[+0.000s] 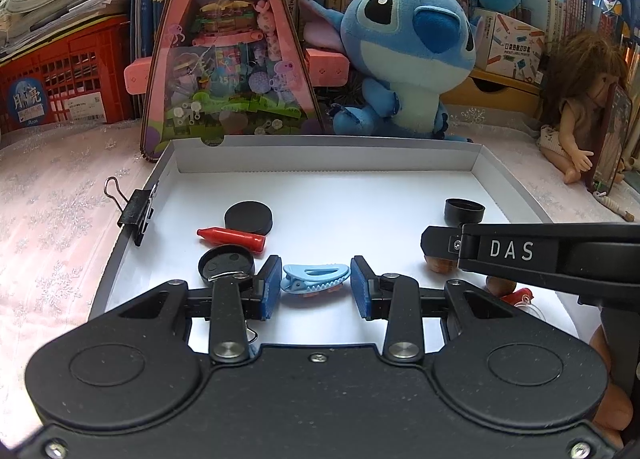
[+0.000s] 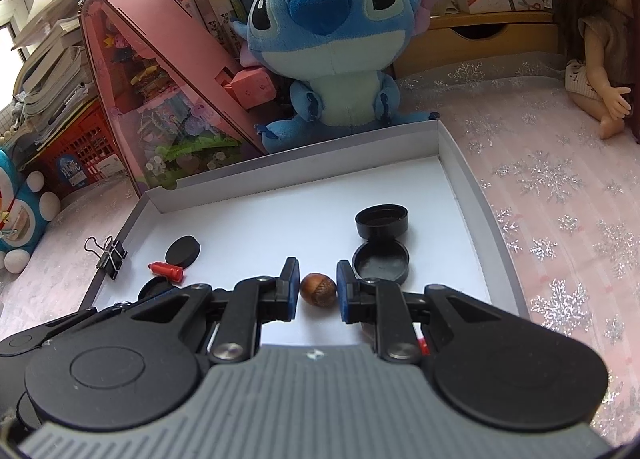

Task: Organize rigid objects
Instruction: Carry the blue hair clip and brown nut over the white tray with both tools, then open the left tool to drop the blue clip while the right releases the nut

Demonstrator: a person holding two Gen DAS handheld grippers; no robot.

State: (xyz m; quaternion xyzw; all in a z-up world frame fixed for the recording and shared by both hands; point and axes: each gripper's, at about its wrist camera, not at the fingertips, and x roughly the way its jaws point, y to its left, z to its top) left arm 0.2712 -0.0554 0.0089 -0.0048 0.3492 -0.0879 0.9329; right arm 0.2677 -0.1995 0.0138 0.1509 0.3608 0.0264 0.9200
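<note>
Pointing down into a shallow white tray point(image 1: 320, 157), the left gripper point(image 1: 316, 284) has its blue fingers point(image 1: 271, 287) clamped on a light blue hair clip point(image 1: 314, 279), one pad at each end of it. The clip sits near the front of the tray floor, and it seems to touch the floor, though the view does not make this sure. Just to the left of the clip inside the tray lie a black lid point(image 1: 226, 263), a red crayon-shaped piece point(image 1: 232, 238) and a black disc point(image 1: 248, 216), close together. A black binder clip point(image 1: 136, 211) is clipped on the left rim of the tray. The right gripper point(image 2: 318, 291) is also over the tray, on its right half, and its fingers point(image 2: 290, 287) are closed tight on a brown acorn point(image 2: 318, 289). Just behind its right finger, two open black round pots point(image 2: 380, 261) stand one behind the other near the right wall of the tray. The tray rests on a counter point(image 2: 540, 179) covered with a pink snowflake cloth. Behind the far wall of the tray sits a blue plush toy point(image 1: 404, 51), with a pink triangular toy box point(image 1: 228, 59) to the left of it, and a doll point(image 1: 576, 115) sits beyond the far right corner.
</note>
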